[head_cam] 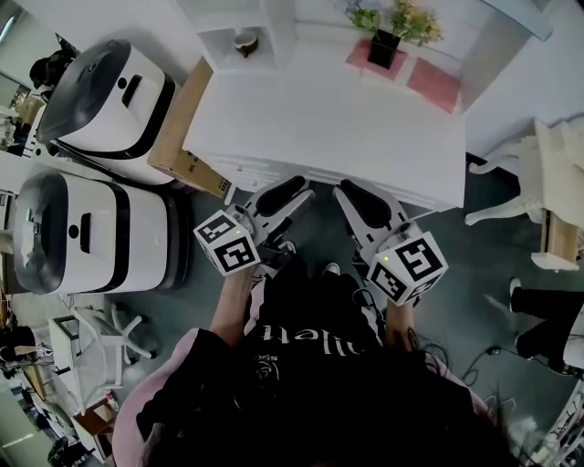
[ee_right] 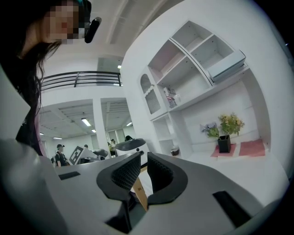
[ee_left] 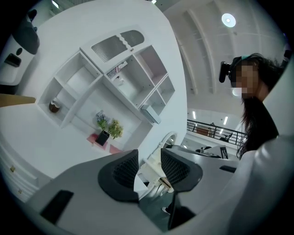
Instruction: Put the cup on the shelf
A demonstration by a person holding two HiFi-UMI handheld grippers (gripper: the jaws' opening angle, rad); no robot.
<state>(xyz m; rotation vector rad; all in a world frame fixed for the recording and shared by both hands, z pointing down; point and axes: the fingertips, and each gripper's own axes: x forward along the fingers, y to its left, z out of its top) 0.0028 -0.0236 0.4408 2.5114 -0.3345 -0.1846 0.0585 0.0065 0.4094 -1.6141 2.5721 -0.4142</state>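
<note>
A small brownish cup (head_cam: 245, 41) stands in a low cubby of the white shelf unit (head_cam: 228, 16) at the table's far left. The same cup (ee_left: 54, 106) shows small in the left gripper view, and it is tiny in the right gripper view (ee_right: 175, 151). Both grippers hang side by side in front of the table's near edge, far from the cup. My left gripper (head_cam: 297, 191) is open, a plain gap between its ribbed pads (ee_left: 126, 169) and nothing in it. My right gripper (head_cam: 351, 191) is shut and empty, its pads (ee_right: 127, 172) almost together.
The white table (head_cam: 338, 128) carries a black pot of flowers (head_cam: 385, 41) and pink mats (head_cam: 433, 84) at the back. Two white robots (head_cam: 109, 100) and a cardboard box (head_cam: 182, 128) stand to the left, and a white chair (head_cam: 538, 191) to the right.
</note>
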